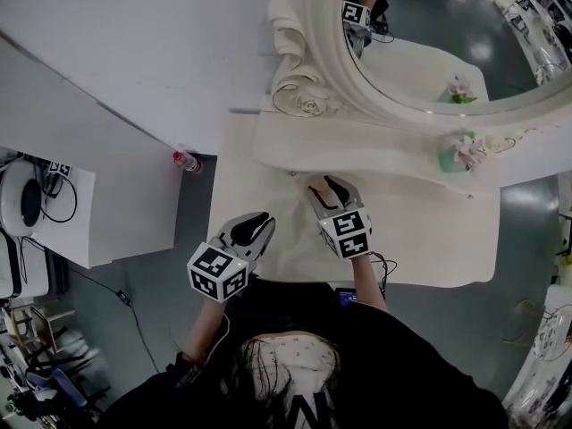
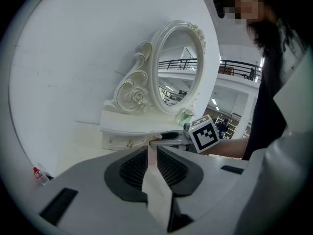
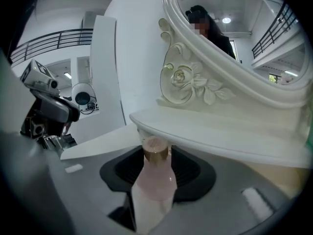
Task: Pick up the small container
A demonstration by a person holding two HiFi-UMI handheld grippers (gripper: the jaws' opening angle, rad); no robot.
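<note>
A cream vanity [image 1: 429, 231] is standing against a white wall [image 1: 134, 34] on a grey floor [image 1: 192, 208]. An oval mirror [image 1: 429, 25] in a carved, scrolled frame is rising from a raised shelf [image 1: 375, 146] along the vanity's back edge. A green vase [image 1: 454, 156] of pink flowers is sitting at the shelf's right end. A white side table [image 1: 116, 213] carrying a round device and cables is standing to the left. A balcony railing [image 2: 234, 67] is showing beyond the vanity.

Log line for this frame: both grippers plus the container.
left gripper: shut, empty | right gripper: open, jaws either side of pink bottle | pink bottle: upright, not gripped
</note>
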